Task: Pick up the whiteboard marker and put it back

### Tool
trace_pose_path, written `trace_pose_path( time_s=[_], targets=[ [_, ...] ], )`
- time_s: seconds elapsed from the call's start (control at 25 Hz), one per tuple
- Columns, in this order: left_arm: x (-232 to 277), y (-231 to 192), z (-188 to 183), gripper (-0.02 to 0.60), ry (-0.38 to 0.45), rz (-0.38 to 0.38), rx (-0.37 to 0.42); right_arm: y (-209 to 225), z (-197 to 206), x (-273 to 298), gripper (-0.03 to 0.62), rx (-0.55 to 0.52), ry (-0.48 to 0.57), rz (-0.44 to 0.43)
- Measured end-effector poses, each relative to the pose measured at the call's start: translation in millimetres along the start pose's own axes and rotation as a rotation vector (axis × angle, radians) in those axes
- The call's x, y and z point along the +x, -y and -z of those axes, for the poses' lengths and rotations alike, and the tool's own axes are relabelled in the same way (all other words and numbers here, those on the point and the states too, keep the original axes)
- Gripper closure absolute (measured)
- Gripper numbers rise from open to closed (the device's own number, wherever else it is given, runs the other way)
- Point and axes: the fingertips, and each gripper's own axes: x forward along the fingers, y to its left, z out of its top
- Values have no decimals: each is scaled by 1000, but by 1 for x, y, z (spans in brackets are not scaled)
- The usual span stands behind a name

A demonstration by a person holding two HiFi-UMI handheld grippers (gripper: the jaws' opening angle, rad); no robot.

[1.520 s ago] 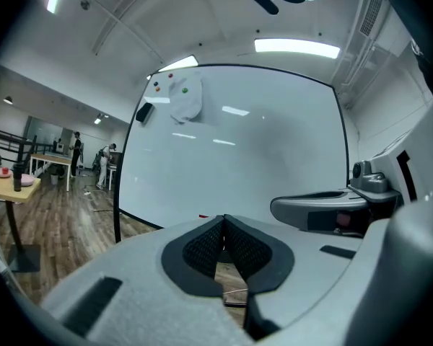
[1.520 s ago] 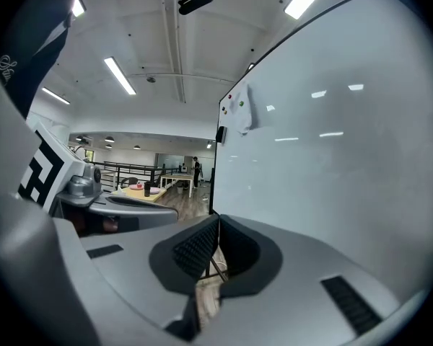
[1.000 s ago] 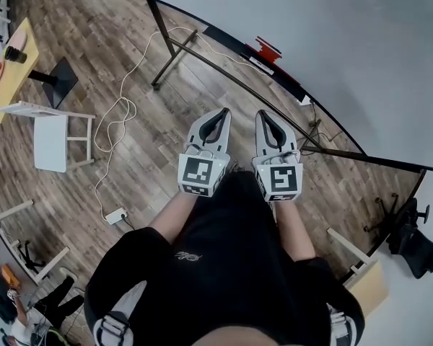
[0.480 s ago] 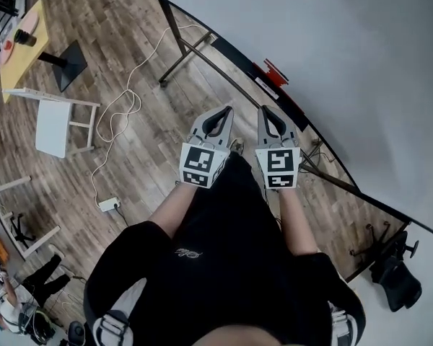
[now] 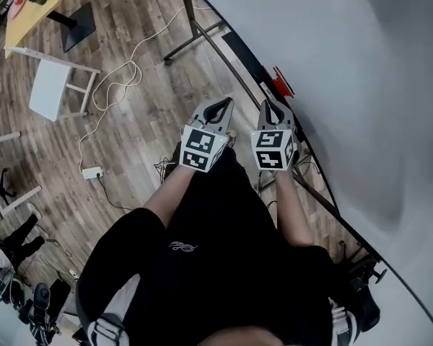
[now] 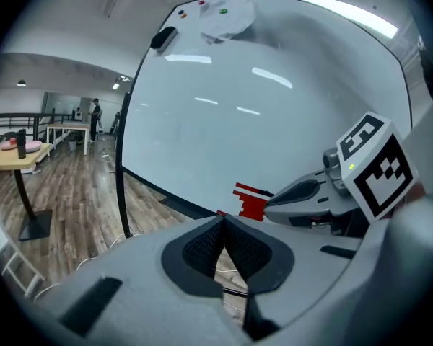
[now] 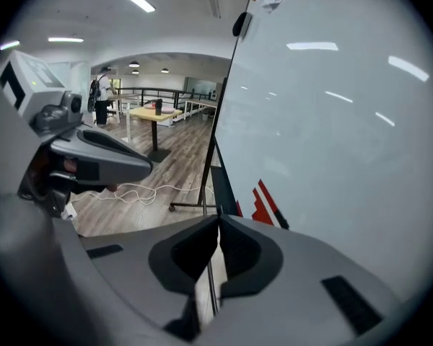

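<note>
The left forearm [image 5: 169, 192] and the right forearm [image 5: 291, 215] reach forward from the torso, side by side. The left hand-held gripper [image 5: 218, 108] and the right hand-held gripper [image 5: 268, 108] sit near each other, roughly parallel, noses tipped downward and marker cubes turned up toward the head. Each has its jaws pressed together at the tips, with nothing between them.
</note>
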Motion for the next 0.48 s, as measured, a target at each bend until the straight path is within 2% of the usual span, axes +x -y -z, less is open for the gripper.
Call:
trace_pose_path(
  time_s=[0.24,0.36,0.48],
  targets=[
    [21,-20,23,575,-45,34,-58,0,17,39,589,-169,-149,18],
    [31,-38,30,575,-71,44,-107,-1,28,51,588,-197,-222,22],
    [42,-50,23,575,-79,63,-114,6,33,58,588,-212,-275,39]
  ],
)
